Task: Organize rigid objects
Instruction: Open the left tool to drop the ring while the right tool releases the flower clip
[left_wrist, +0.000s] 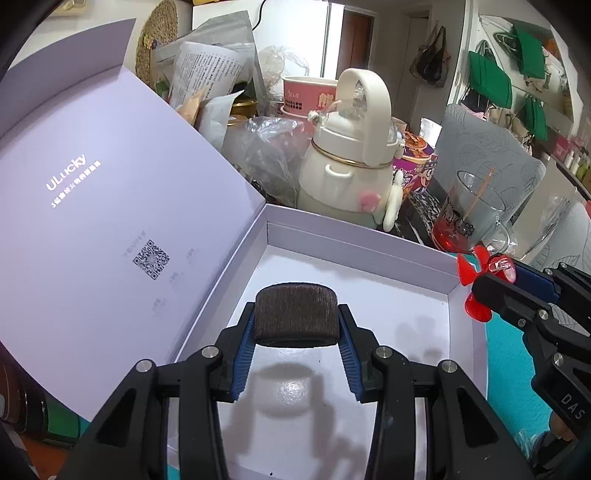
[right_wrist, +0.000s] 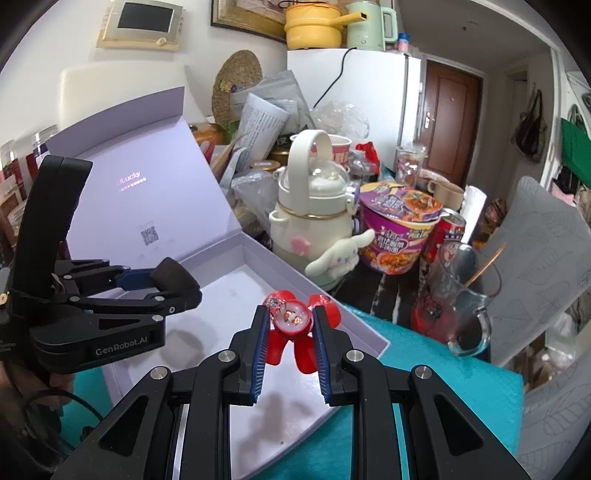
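Left gripper (left_wrist: 296, 320) clenched on dark puck (left_wrist: 296, 314), held above box (left_wrist: 369, 242) floor. Right gripper (right_wrist: 290, 321) grasping red flower (right_wrist: 295, 332) over box's right edge.

Bare box floor (left_wrist: 388, 295) below; cream bottle (left_wrist: 343, 162) and glass mug (left_wrist: 469, 214) beyond its rim.

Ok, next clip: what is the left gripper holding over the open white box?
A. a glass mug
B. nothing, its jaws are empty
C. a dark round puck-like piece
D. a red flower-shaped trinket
C: the left gripper is clamped on a dark round piece above the white box, while the red flower-shaped trinket sits in the right gripper.
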